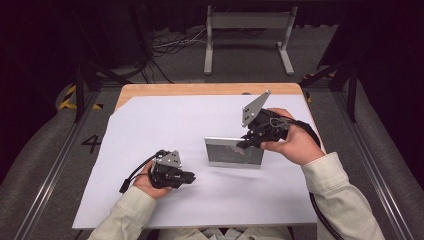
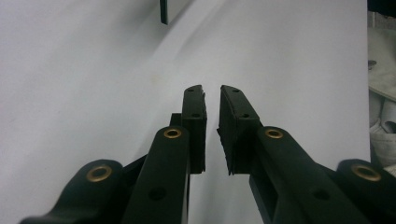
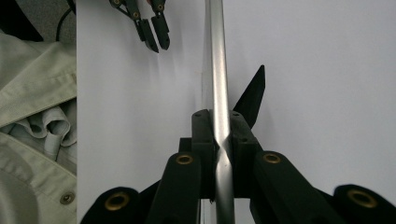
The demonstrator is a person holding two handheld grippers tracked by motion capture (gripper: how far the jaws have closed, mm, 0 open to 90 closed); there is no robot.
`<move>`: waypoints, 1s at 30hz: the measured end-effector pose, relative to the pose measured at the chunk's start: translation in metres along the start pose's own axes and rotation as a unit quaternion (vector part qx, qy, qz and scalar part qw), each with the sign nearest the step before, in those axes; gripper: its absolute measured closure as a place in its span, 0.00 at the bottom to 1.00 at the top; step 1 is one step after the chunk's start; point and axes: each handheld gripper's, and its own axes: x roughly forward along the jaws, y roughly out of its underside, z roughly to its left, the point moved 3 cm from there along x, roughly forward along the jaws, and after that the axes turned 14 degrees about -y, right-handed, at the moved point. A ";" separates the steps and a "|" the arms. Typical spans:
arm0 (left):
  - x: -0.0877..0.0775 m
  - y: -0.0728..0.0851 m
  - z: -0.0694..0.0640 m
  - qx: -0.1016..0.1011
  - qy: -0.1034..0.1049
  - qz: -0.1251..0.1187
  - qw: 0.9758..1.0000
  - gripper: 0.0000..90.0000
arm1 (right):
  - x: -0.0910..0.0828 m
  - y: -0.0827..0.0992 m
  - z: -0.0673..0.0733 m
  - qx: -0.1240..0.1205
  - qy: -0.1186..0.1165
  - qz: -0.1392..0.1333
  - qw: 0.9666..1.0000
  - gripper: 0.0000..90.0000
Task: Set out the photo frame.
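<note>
A white sheet (image 1: 165,125) covered most of the wooden counter (image 1: 150,90), leaving a thin strip of wood bare along the far edge. A picture frame (image 1: 234,152) with a silver rim stood upright near the middle of the sheet, slightly right of centre, its dark glass facing me. Open white surface lay to the frame's left and behind it, and a wide bare band ran between the frame and the near edge of the sheet. The sheet's right edge lay close beyond my right hand (image 1: 295,142). My right tongs (image 3: 220,116) came down on the frame from above and were clamped on its upper rim near the right corner, the silver edge running straight between the two black pads, with the frame's dark back stand (image 3: 252,95) jutting out on one side. My left tongs (image 1: 187,176) rested low over the sheet, well apart from the frame toward the near left, pointing roughly toward it. Their jaws stood almost together with a narrow gap between them, holding and touching nothing.
</note>
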 end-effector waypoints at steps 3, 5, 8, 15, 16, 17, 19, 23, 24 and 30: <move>0.000 0.000 0.000 0.000 0.000 0.000 1.000 0.90 | 0.001 0.001 -0.005 -0.012 -0.005 -0.002 1.000 0.93; 0.000 0.000 0.000 0.000 0.001 0.000 1.000 0.90 | 0.002 0.002 -0.008 -0.017 -0.008 -0.001 1.000 0.93; 0.000 0.000 0.000 0.000 0.001 0.000 1.000 0.90 | 0.004 0.005 -0.012 -0.021 -0.016 -0.002 1.000 0.93; 0.000 0.000 0.000 -0.001 0.000 0.000 1.000 0.90 | 0.009 0.012 -0.020 -0.022 -0.037 -0.004 0.999 0.93; 0.000 0.000 0.000 -0.001 0.000 0.000 1.000 0.90 | 0.009 0.012 -0.020 -0.022 -0.037 -0.004 0.999 0.93; 0.000 0.000 0.000 -0.001 -0.001 0.000 1.000 0.90 | 0.010 0.013 -0.021 -0.021 -0.041 -0.006 0.999 0.93; 0.001 0.000 0.000 -0.001 0.000 0.000 1.000 0.90 | 0.011 0.014 -0.023 -0.023 -0.045 -0.005 0.999 0.93; 0.001 0.000 0.000 0.000 0.001 0.000 1.000 0.89 | 0.013 0.016 -0.024 -0.024 -0.048 -0.002 0.999 0.93; 0.001 0.000 0.000 0.000 0.001 0.000 1.000 0.89 | 0.014 0.017 -0.025 -0.024 -0.049 0.002 0.999 0.93; 0.001 0.000 0.000 0.000 0.001 0.000 1.000 0.89 | 0.014 0.021 -0.031 -0.022 -0.053 -0.001 0.998 0.93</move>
